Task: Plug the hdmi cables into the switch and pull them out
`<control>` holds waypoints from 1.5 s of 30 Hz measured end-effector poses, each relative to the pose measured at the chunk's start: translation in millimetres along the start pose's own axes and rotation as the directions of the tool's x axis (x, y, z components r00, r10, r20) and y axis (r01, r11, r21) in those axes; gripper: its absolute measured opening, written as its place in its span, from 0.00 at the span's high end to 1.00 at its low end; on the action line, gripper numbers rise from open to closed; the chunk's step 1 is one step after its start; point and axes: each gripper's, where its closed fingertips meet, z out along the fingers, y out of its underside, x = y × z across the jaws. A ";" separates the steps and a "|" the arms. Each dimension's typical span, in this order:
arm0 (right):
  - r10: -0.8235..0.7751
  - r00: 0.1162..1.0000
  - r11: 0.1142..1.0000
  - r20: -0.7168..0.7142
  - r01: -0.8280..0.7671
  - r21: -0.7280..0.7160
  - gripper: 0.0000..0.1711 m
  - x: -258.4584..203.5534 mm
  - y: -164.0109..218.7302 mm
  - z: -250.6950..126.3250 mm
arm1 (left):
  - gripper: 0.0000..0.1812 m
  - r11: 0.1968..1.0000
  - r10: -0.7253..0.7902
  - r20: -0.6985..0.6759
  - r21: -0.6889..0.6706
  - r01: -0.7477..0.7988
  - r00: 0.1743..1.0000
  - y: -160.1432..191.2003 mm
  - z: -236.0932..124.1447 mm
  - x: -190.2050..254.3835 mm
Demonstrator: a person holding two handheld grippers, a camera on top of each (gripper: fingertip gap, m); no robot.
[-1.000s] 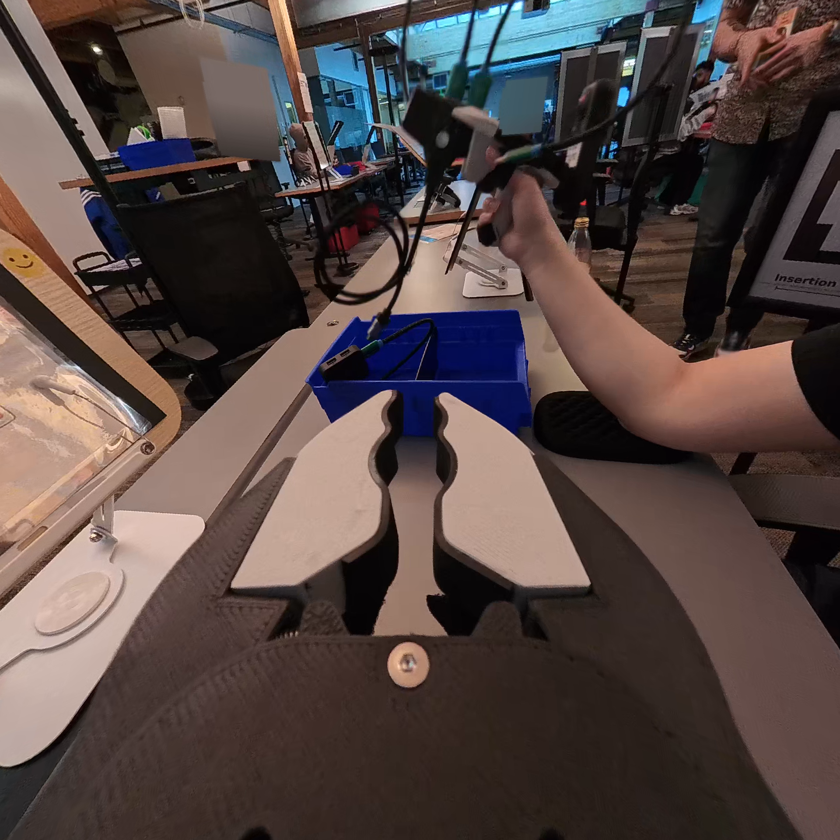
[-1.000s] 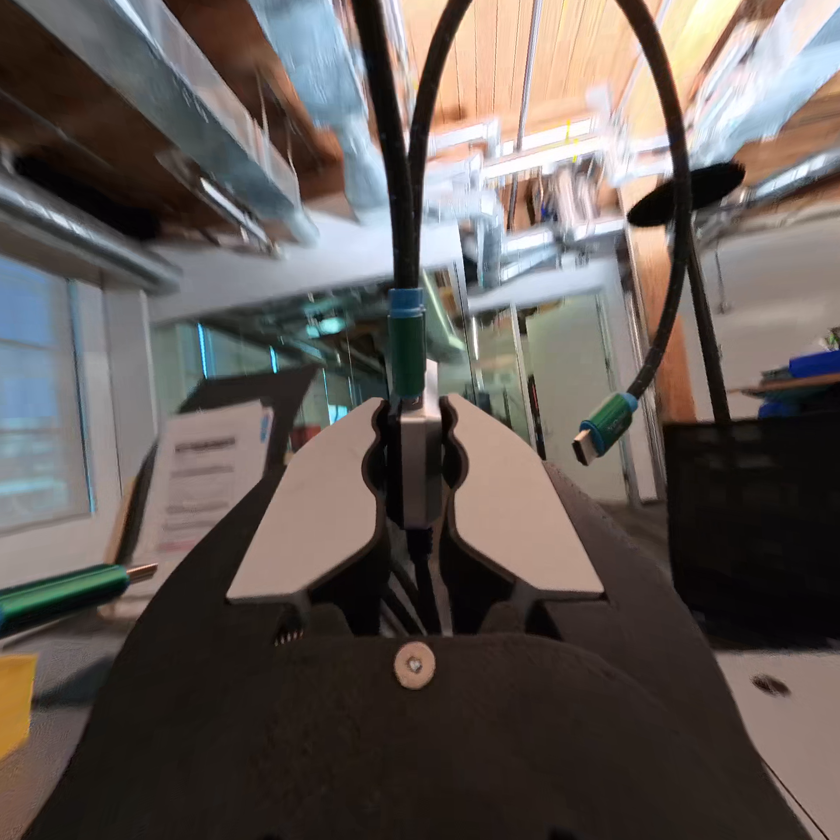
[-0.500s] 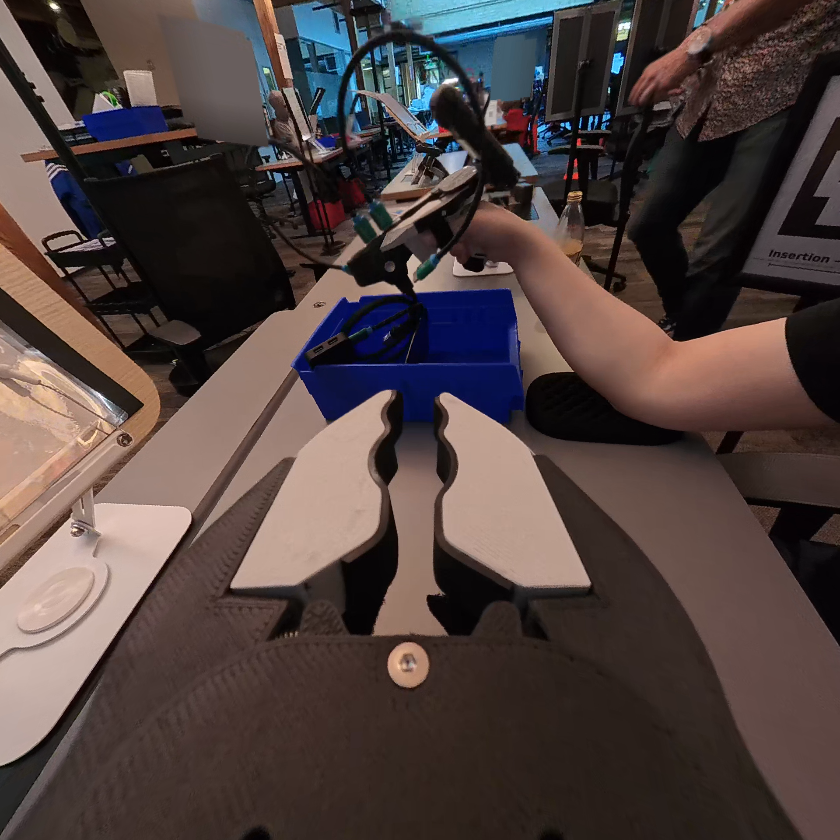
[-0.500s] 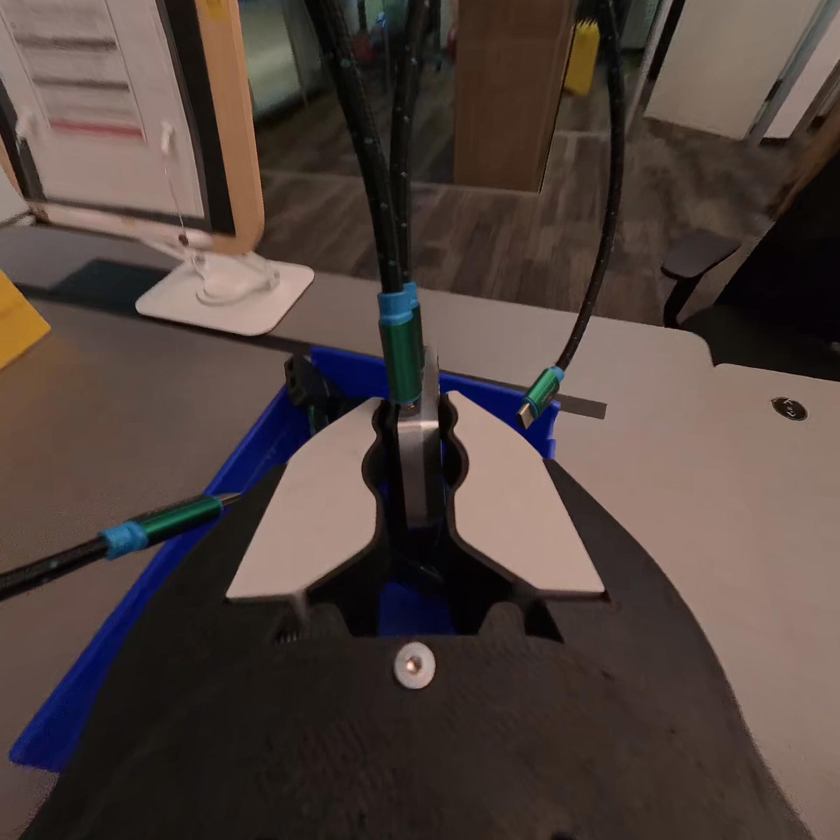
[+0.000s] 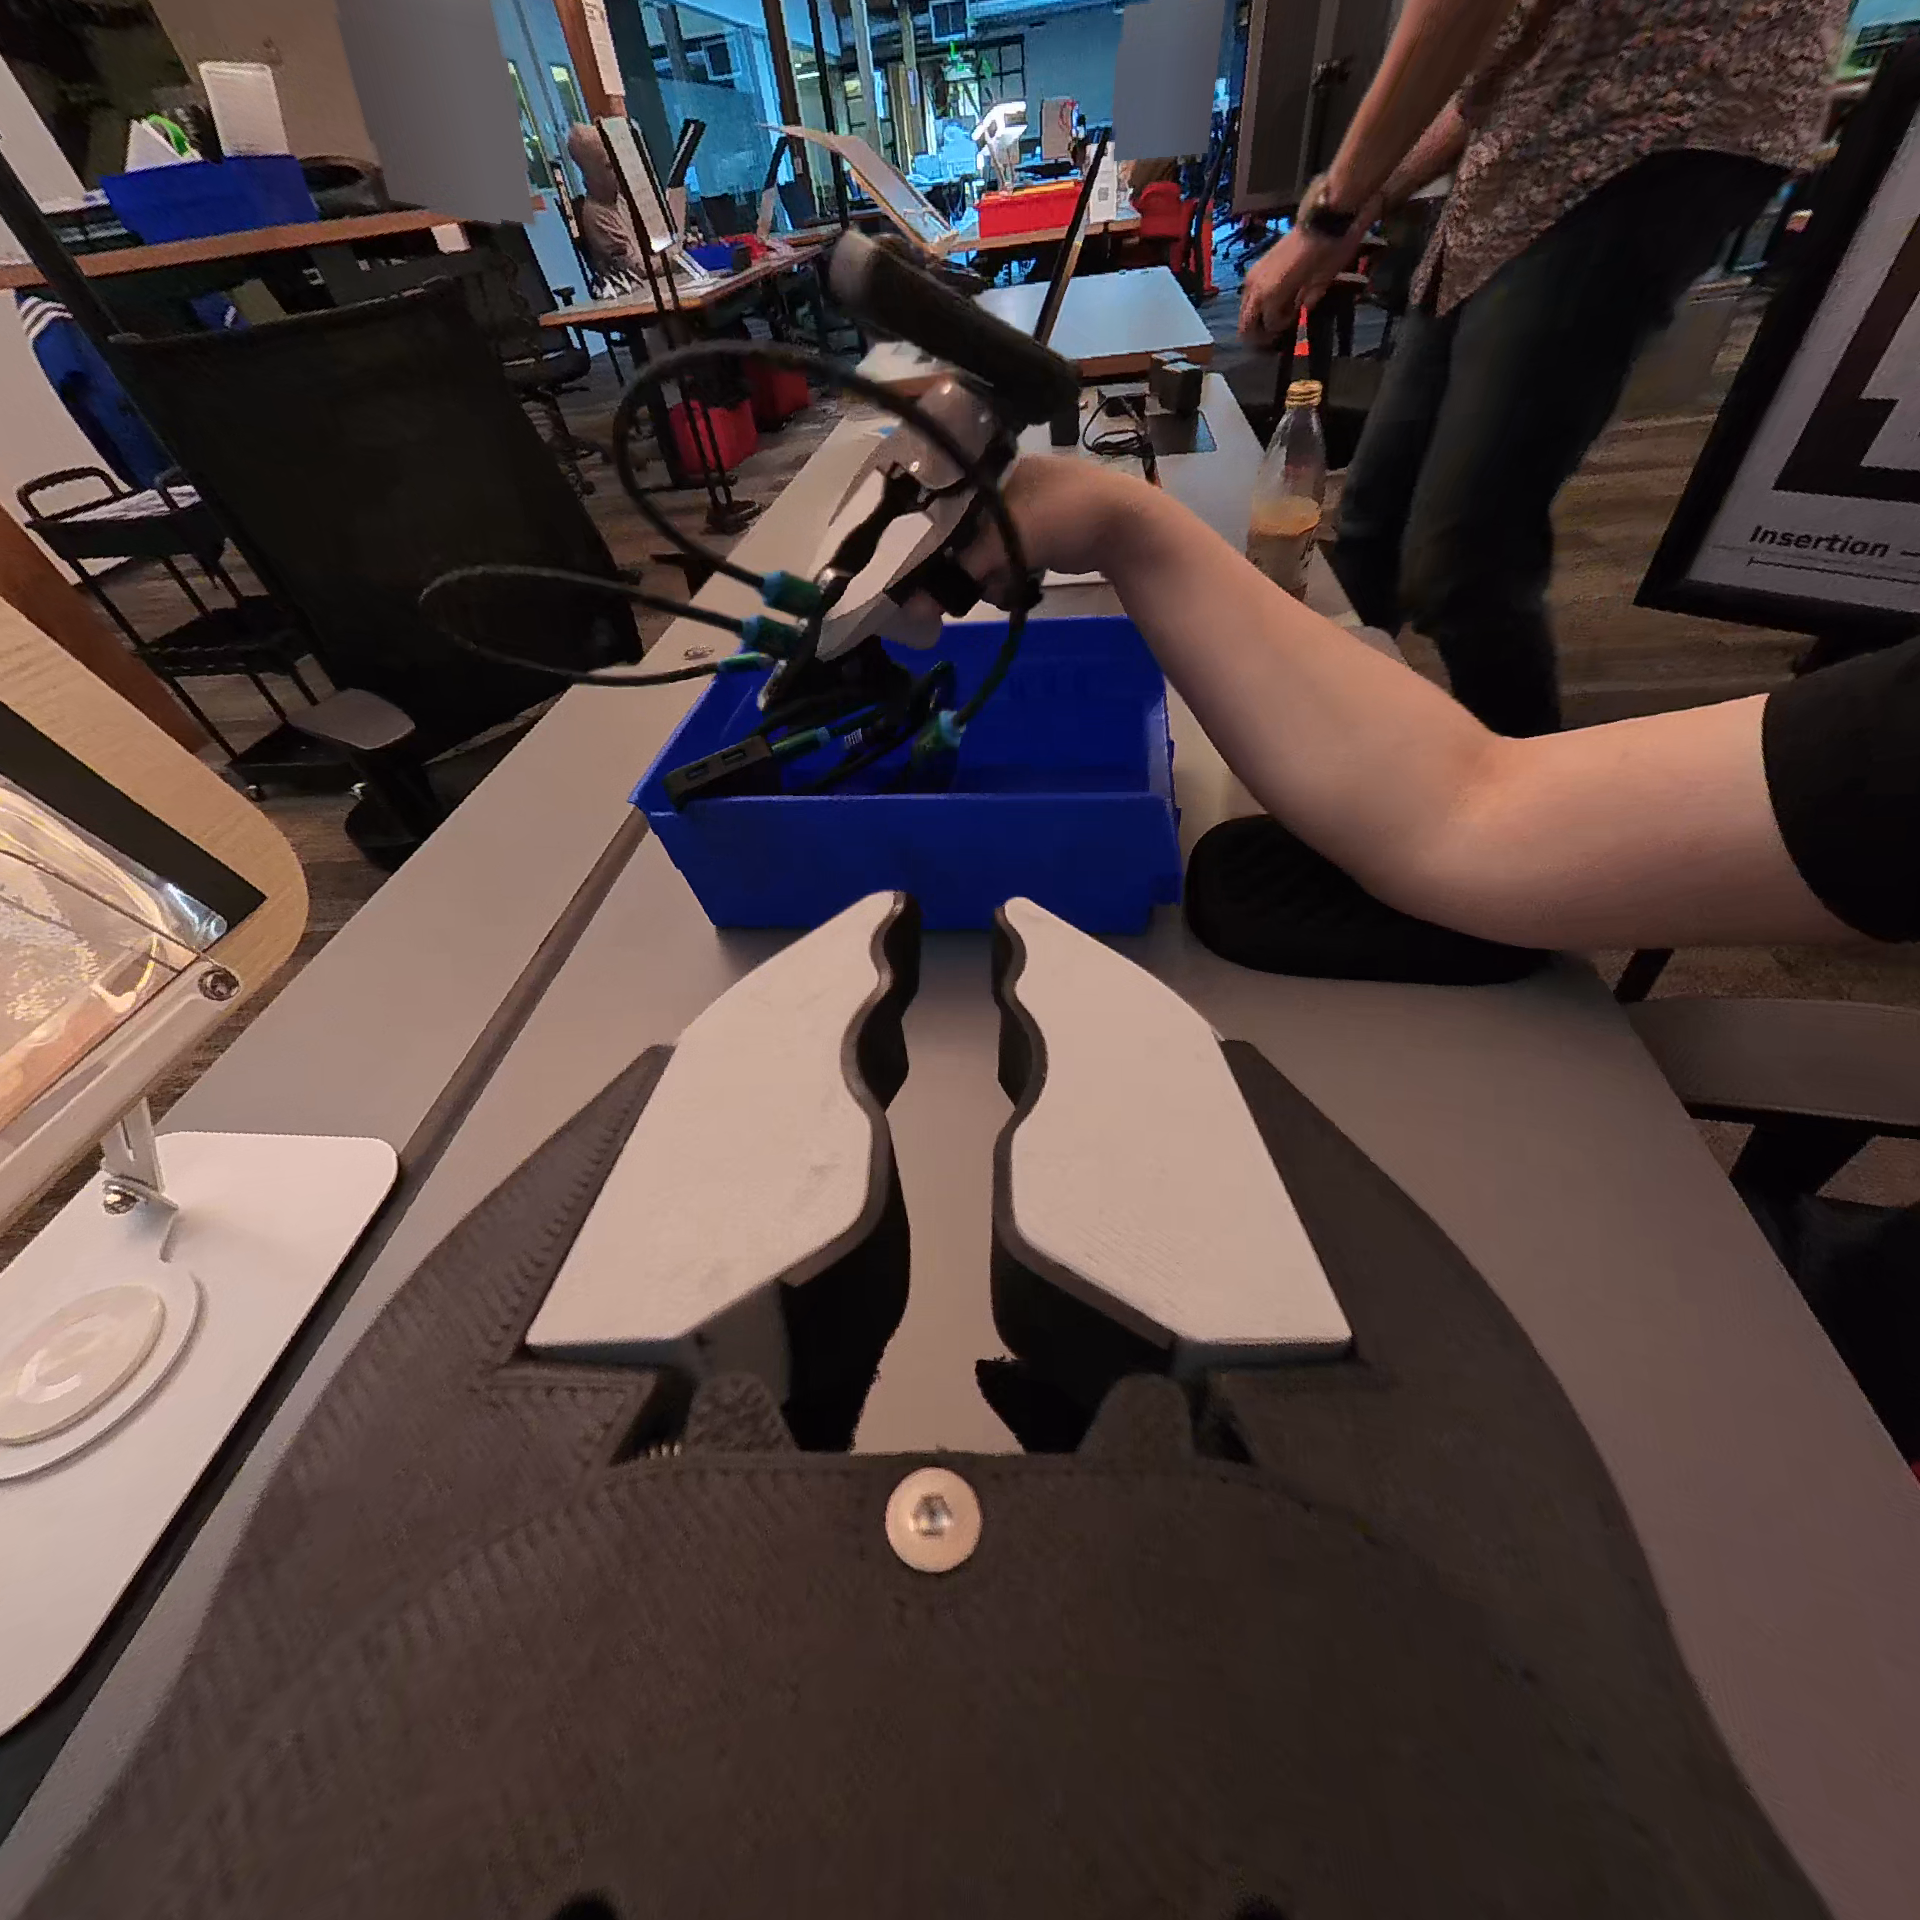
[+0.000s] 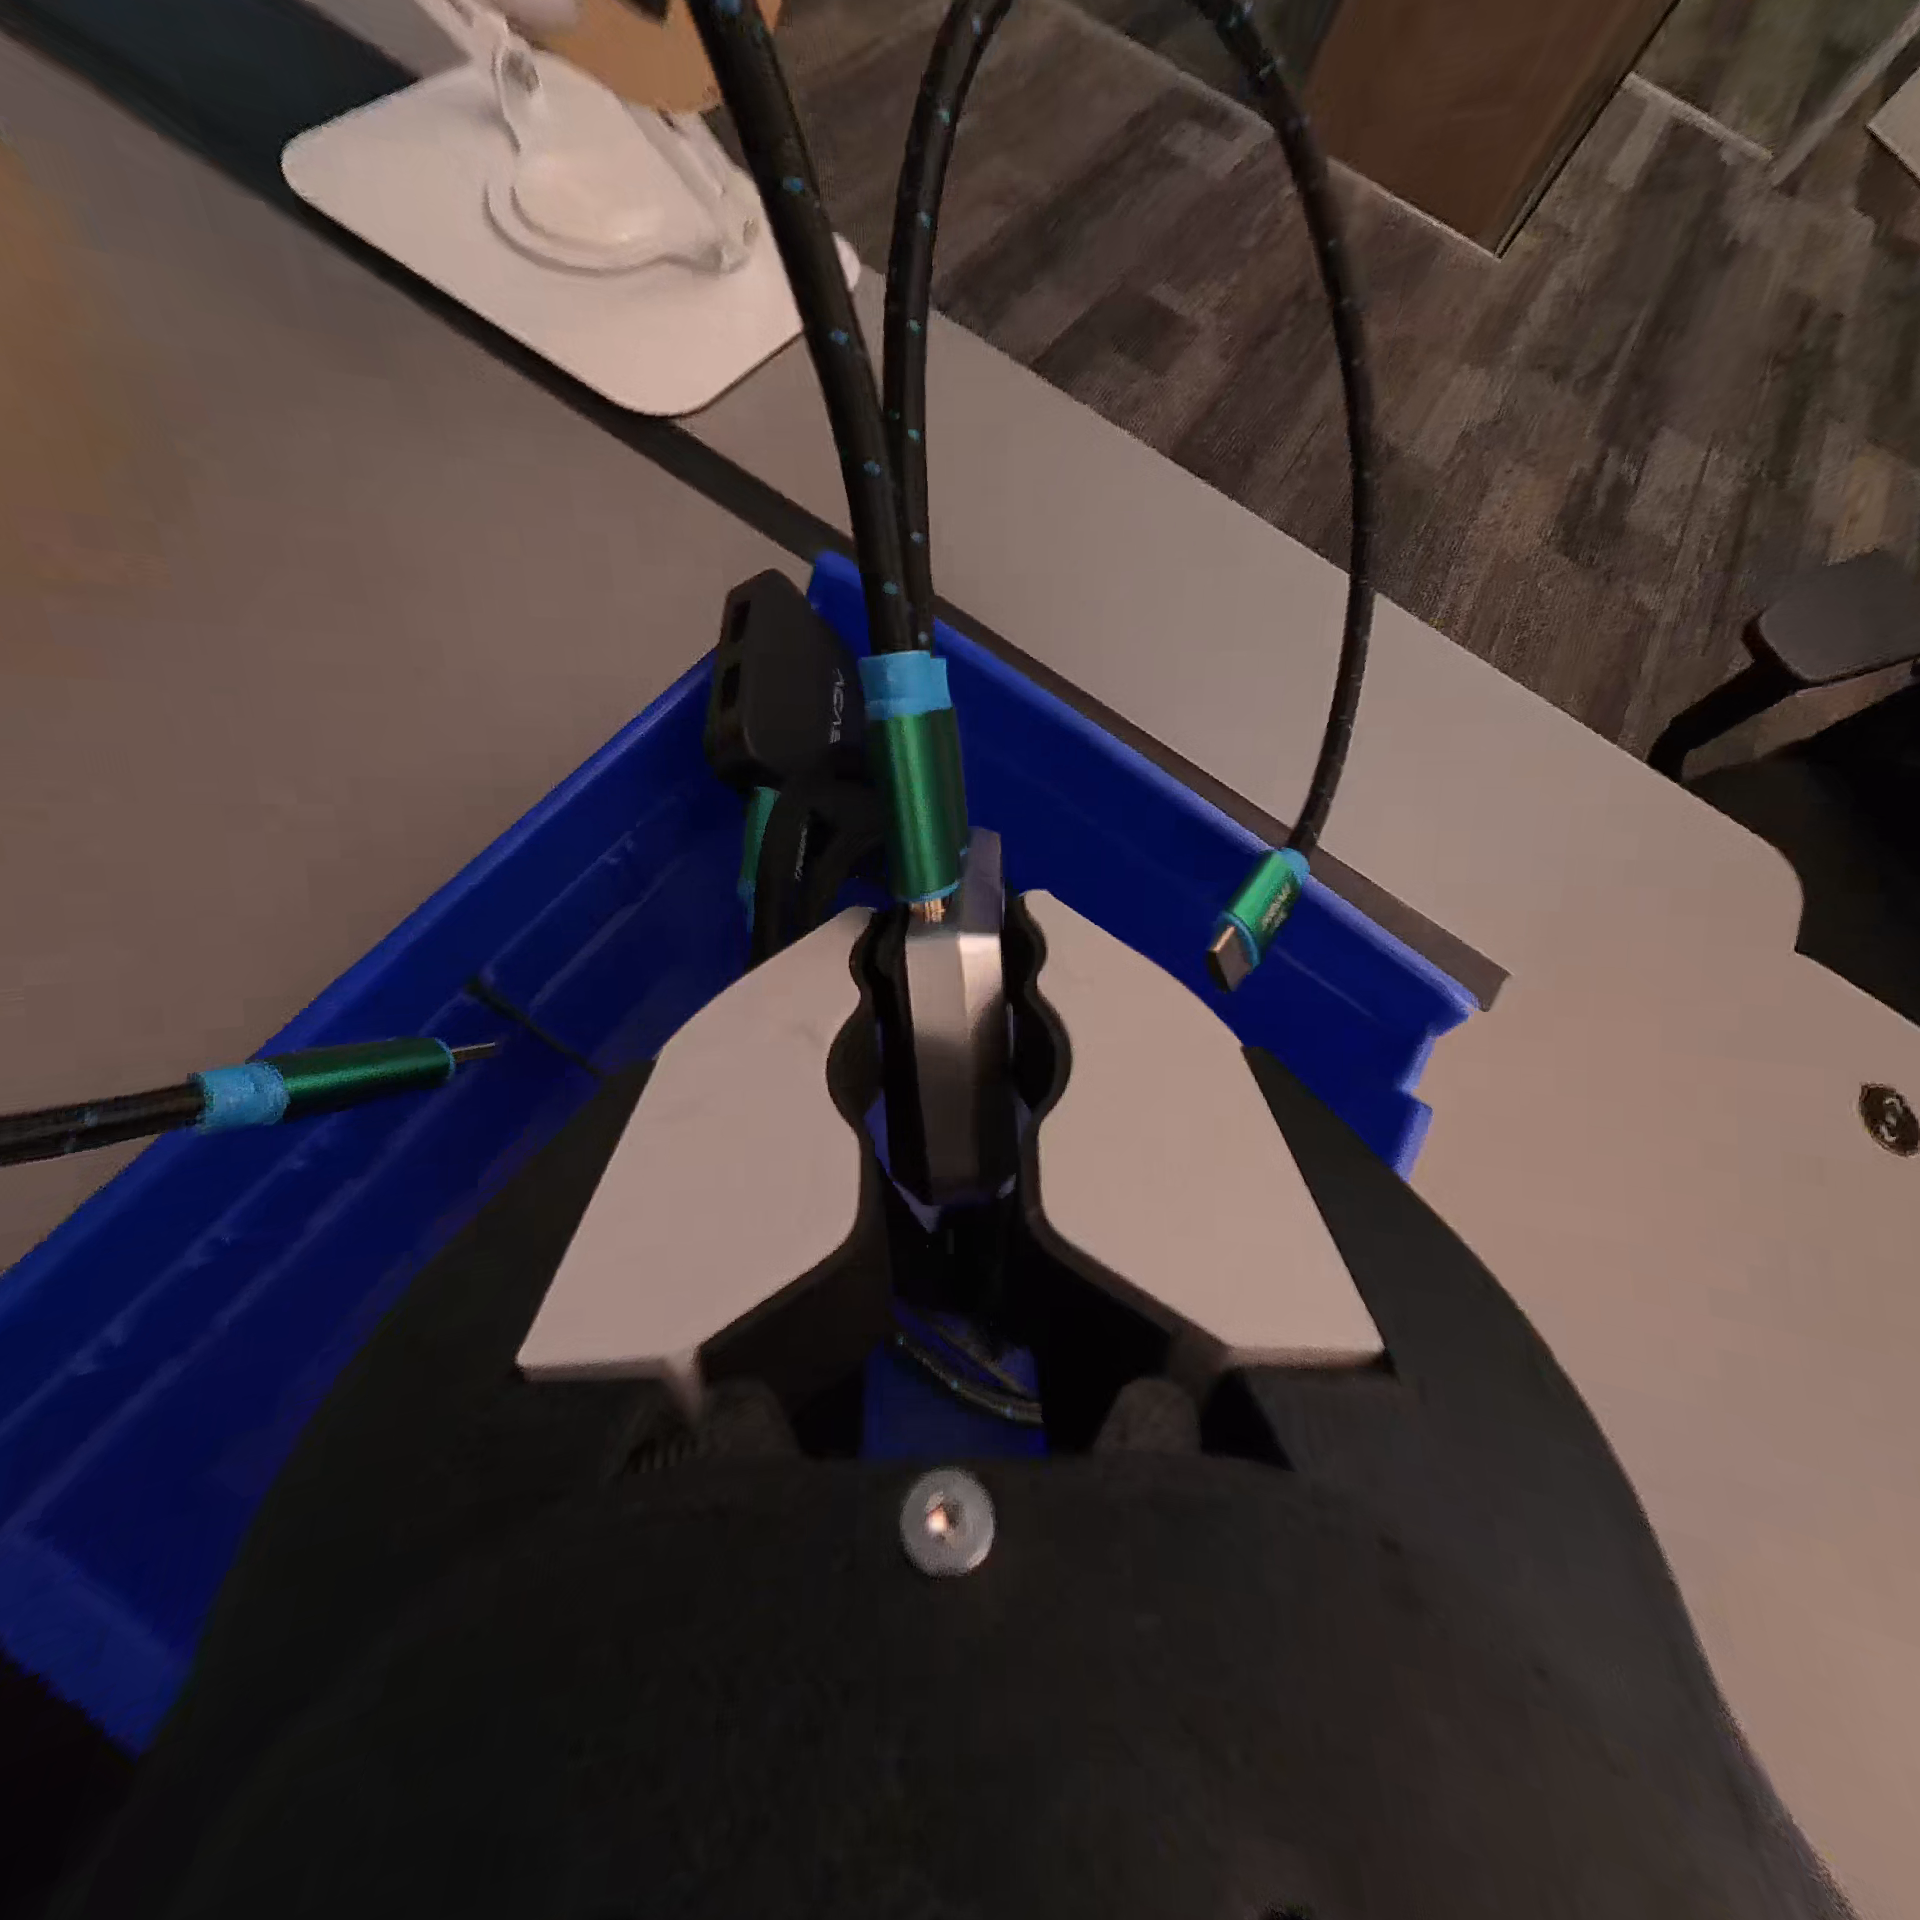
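Right gripper [image 6: 951, 935] has swung down over the blue bin [image 6: 436, 935], pinching the grey switch [image 6: 951, 1049] with green-plugged cable [image 6: 920, 800] attached; left gripper [image 5: 945, 935] idle, slightly parted — lower slowly, keep loose plugs clear.

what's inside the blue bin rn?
In the blue bin: a black adapter at the far corner, black cables beside it. The right claw, shut on a grey switch, covers the middle of the floor.
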 end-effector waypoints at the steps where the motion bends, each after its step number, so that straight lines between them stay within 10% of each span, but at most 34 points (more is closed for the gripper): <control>1: -0.008 1.000 1.000 0.001 0.008 -0.018 0.87 -1.8 0.4 4.6 | 0.94 1.000 -0.002 -0.002 -0.003 0.002 1.000 1.0 1.1 0.1; 15: 0.017 1.000 0.999 -0.025 -0.018 -0.030 0.87 -2.1 0.5 17.9 | 0.71 0.962 -0.273 0.035 0.029 0.272 0.961 14.6 68.1 -5.9; 25: -0.024 0.999 0.999 -0.037 0.022 -0.044 0.87 -6.5 0.6 2.0 | 0.49 0.993 -0.081 0.337 -0.048 0.103 0.938 -37.9 178.4 -40.1; 31: 0.039 0.998 0.999 -0.055 -0.038 0.028 0.87 11.7 10.8 -24.0 | 0.91 0.991 -0.134 0.155 0.030 0.131 0.979 -53.4 218.0 -52.5; 45: 0.034 0.996 0.999 0.083 -0.037 0.029 0.82 -6.5 17.2 -9.2 | 0.97 0.980 -0.189 0.075 -0.055 0.194 0.979 33.9 249.6 -21.3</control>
